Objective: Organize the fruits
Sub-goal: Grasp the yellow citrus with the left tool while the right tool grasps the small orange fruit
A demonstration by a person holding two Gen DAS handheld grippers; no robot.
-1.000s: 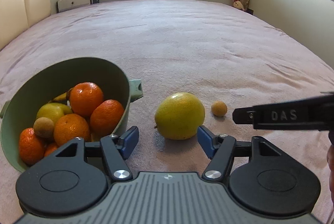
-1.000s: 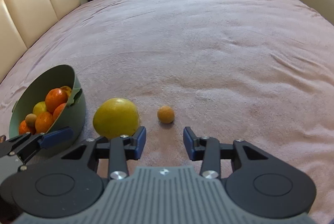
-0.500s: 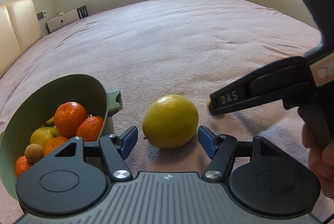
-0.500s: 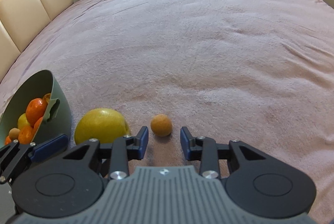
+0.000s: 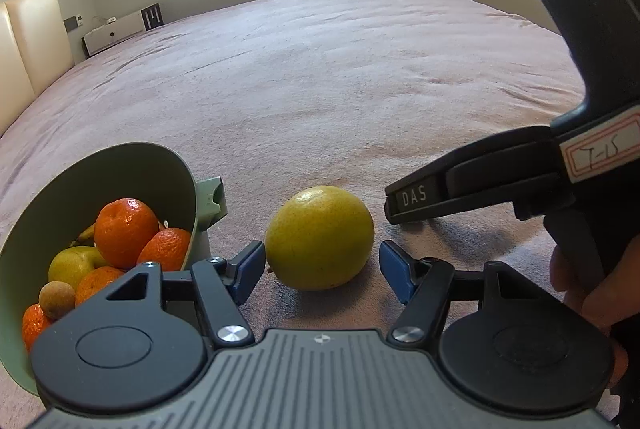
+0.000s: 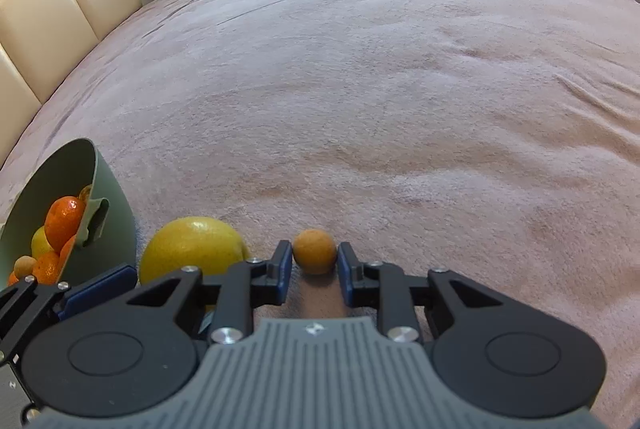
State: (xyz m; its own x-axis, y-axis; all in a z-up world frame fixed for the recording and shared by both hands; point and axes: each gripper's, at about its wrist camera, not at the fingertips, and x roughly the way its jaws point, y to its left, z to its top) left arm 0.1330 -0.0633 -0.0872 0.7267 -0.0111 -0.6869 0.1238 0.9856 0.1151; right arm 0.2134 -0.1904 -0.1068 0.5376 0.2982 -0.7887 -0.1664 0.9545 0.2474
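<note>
On the bed (image 6: pixel 400 69), the right tool (image 6: pixel 314 261) has just closed on the small orange fruit (image 6: pixel 314 256); the left tool (image 5: pixel 322 271) gapes wide around the yellow citrus (image 5: pixel 319 237), awaiting squeeze and transfer to the green bowl (image 5: pixel 120 169)

On the bed (image 6: pixel 400 89), the bowl (image 6: pixel 116 225) lies left of the large fruit (image 6: pixel 192 249), the small fruit (image 6: pixel 314 256) right.

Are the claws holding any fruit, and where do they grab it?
The right claw pinches the small round orange fruit by its two sides. The left claw is open around the big yellow fruit, holding nothing.
</note>
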